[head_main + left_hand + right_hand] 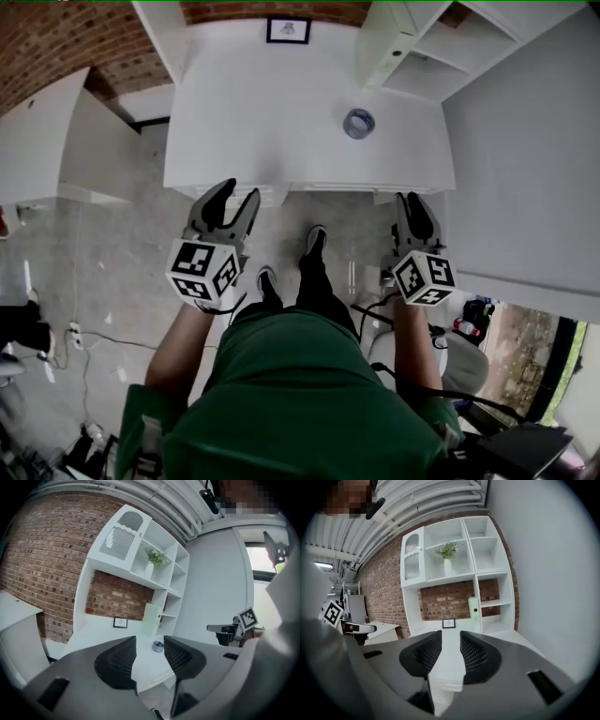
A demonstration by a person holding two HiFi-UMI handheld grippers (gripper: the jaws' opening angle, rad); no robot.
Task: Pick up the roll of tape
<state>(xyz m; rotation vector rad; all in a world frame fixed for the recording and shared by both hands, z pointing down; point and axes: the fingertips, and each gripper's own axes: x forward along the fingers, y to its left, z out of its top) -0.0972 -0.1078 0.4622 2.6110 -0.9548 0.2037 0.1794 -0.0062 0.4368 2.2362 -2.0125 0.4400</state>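
We stand by the white desk (253, 122), with our shoes (315, 239) on the grey floor (112, 253). We hold the left tongs (236, 199) and the right tongs (412, 208) just at the desk's near edge. Both tongs are wide open and nothing is in them. Farther on, the roll of tape (359, 123) lies flat on the desk, toward the right side, well apart from both tongs. In the left gripper view we see it far off in the gap between the jaws. At the back of the desk a small picture frame (288, 30) stands by the brick wall (56, 47). White shelves (427, 56) stand at the back right.
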